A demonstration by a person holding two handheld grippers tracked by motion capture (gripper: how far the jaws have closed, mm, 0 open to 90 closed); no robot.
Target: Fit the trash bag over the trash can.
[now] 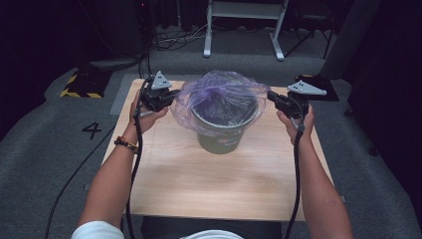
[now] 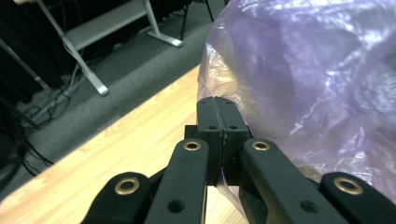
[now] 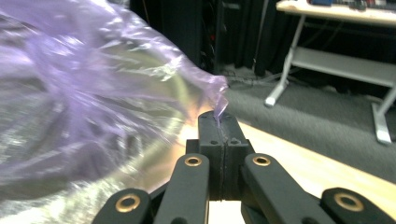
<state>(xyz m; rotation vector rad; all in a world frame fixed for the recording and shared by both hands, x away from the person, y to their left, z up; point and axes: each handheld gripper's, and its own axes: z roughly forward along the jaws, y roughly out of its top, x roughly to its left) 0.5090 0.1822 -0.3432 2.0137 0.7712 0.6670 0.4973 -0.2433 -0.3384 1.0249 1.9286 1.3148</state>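
Plastic bag (image 1: 219,92), one only, thin, see-through and pale purple, lines the single grey-green bucket (image 1: 220,132) that stands near the middle of the far half of the one wooden table (image 1: 199,184). The bag's film is crinkled and glossy, catching light in white streaks; it puffs up above the bucket's rim and spills over it on both sides, with the bucket's dark inside showing through it. Two grippers work on it, one at each side. At the left of the high view, the left gripper (image 1: 171,95) sits in the person's left hand (image 1: 144,113) just beside the bag's left edge; in the left gripper view its two black jaws are pressed fully together, pad against pad, with the bag's edge (image 2: 243,116) lying against their right side, though whether any film is pinched in the seam I cannot tell. On the other side, the right gripper (image 1: 271,96), carried by the right hand (image 1: 297,122), meets the bag's right edge; in the right gripper view its jaws are likewise closed tight, and a drawn-out tip of purple film (image 3: 218,105) runs down into the seam between them, pinched there. One cable (image 1: 134,164) trails back from each gripper along the forearm.
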